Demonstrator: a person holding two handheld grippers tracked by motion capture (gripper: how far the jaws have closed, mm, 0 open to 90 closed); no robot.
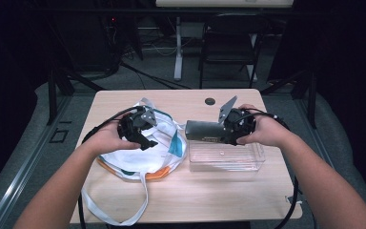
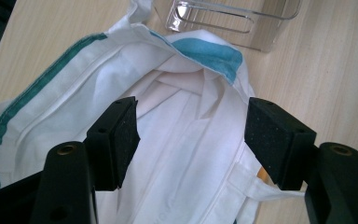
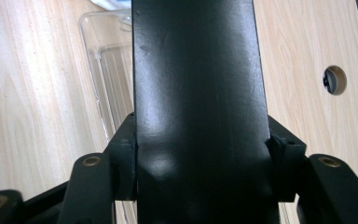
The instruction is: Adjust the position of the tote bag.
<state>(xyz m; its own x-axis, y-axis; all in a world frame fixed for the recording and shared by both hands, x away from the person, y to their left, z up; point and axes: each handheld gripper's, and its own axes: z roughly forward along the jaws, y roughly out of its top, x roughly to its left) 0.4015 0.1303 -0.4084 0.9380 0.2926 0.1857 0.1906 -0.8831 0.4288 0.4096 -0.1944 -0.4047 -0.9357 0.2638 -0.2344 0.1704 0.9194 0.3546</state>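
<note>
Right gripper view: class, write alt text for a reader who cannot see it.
A dark, flat-sided object is clamped between the right gripper's two black jaws. Behind it lie a clear plastic container and a pale wooden table with a round hole.

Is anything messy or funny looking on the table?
A bit messy: the white cloth bag lies crumpled in a heap at the table's left, and one strap dangles over the front edge. The right gripper holds a dark flat object above the clear plastic box. Nothing looks spilled or broken.
</note>
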